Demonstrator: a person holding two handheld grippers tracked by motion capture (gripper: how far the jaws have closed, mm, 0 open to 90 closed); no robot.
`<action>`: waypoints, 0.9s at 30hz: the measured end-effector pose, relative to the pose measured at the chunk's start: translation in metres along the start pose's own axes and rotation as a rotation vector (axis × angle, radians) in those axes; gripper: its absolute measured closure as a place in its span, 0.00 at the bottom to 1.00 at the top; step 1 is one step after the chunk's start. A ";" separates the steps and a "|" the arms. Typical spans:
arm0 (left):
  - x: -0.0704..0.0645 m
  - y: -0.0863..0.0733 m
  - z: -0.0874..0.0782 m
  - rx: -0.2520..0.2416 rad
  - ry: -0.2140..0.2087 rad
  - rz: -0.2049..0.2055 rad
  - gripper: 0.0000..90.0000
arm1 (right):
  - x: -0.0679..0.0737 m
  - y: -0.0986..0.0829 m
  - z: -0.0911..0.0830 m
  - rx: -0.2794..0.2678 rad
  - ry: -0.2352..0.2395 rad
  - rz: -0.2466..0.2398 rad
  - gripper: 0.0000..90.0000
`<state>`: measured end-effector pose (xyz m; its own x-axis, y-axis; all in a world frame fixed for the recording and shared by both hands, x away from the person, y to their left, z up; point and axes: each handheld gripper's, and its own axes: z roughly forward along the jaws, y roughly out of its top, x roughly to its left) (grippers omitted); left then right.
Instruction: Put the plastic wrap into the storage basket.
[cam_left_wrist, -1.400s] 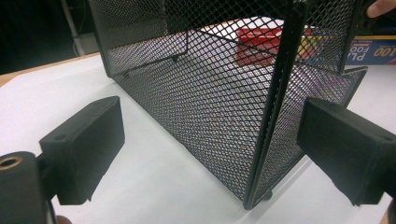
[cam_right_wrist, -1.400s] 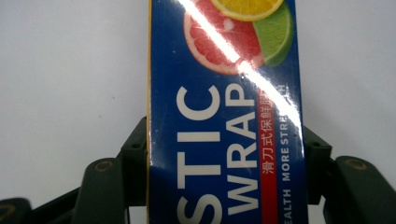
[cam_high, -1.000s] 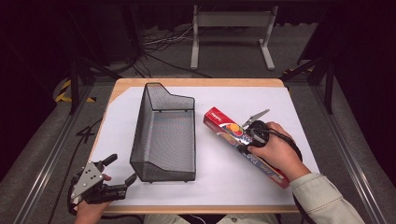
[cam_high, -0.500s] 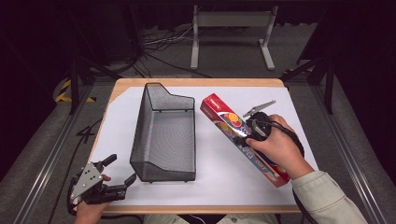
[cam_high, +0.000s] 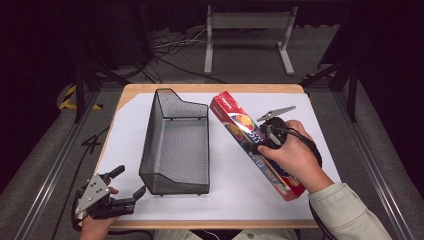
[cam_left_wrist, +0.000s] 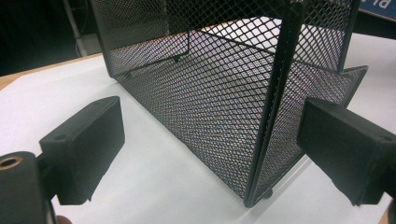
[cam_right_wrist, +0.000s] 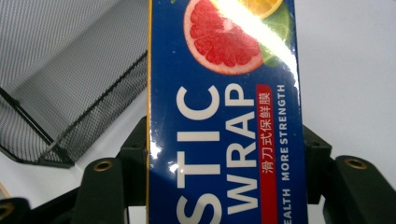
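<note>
A long red and blue plastic wrap box (cam_high: 252, 142) is lifted off the white table top, tilted, its far end close to the black mesh basket (cam_high: 175, 142). My right gripper (cam_high: 267, 136) is shut on the box near its middle; in the right gripper view the box (cam_right_wrist: 224, 116) sits between the two black jaws, with the basket (cam_right_wrist: 70, 84) to the left. My left gripper (cam_high: 127, 184) rests open at the near left corner of the table. In the left gripper view its fingers (cam_left_wrist: 84, 149) stand wide apart in front of the basket's near corner (cam_left_wrist: 266, 140).
The white sheet (cam_high: 230, 190) covers a wooden table (cam_high: 210, 88) with dark floor around it. A grey metal stand (cam_high: 247, 35) and cables lie on the floor behind the table.
My right gripper has lifted the box and swung it left, toward the basket, with its far end rising. The left gripper has stayed still.
</note>
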<state>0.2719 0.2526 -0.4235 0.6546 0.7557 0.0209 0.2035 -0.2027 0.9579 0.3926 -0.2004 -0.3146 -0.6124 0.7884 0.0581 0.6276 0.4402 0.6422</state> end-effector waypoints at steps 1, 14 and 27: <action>0.000 0.000 0.000 0.000 0.000 0.000 0.09 | 0.002 0.001 0.000 -0.013 -0.004 0.001 0.44; 0.001 -0.001 -0.002 -0.002 0.005 -0.002 0.09 | 0.029 0.021 0.002 -0.054 0.000 0.019 0.44; 0.001 -0.001 -0.002 -0.003 0.003 0.001 0.09 | 0.064 0.047 0.018 -0.017 0.041 0.060 0.44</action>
<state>0.2706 0.2546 -0.4236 0.6527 0.7573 0.0225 0.2006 -0.2014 0.9587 0.3918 -0.1219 -0.2947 -0.5932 0.7949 0.1275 0.6558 0.3851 0.6494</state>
